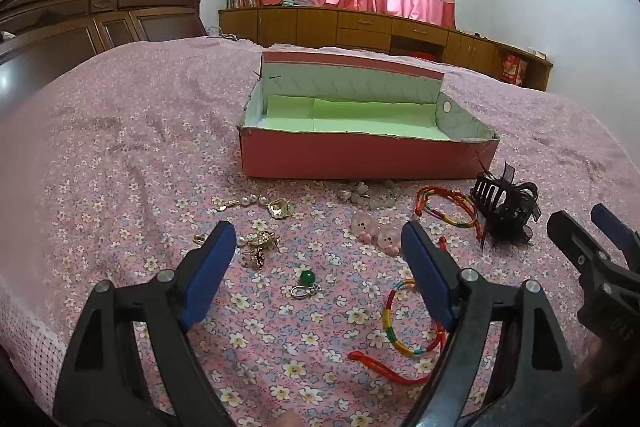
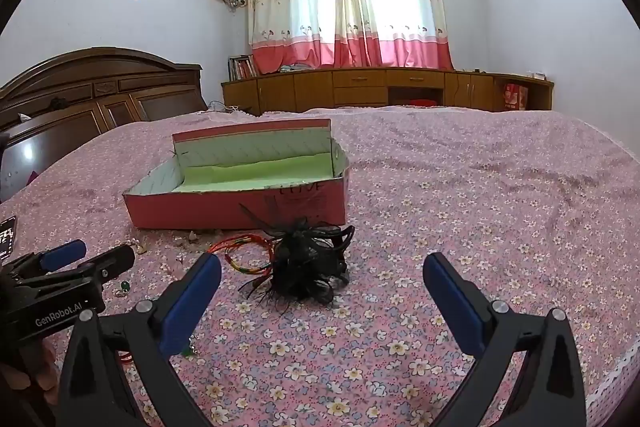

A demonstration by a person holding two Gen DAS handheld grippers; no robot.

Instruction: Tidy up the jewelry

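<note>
An open pink box (image 1: 360,157) with a green lining stands on the bed; it also shows in the right wrist view (image 2: 240,209). Jewelry lies in front of it: a green-stone ring (image 1: 307,281), gold brooches (image 1: 260,245), a pearl piece (image 1: 248,202), pink hair ties (image 1: 374,231), two rainbow bracelets (image 1: 400,331) (image 1: 448,207) and a black feathered hair claw (image 1: 506,211) (image 2: 312,267). My left gripper (image 1: 318,247) is open and empty above the ring. My right gripper (image 2: 322,277) is open and empty just before the hair claw.
The pink floral bedspread (image 2: 480,207) covers the whole bed. A dark wooden headboard (image 1: 92,15) stands on the left. Low wooden cabinets (image 2: 380,89) and curtains run along the far wall. The bed's lace edge (image 2: 616,375) is near my right gripper.
</note>
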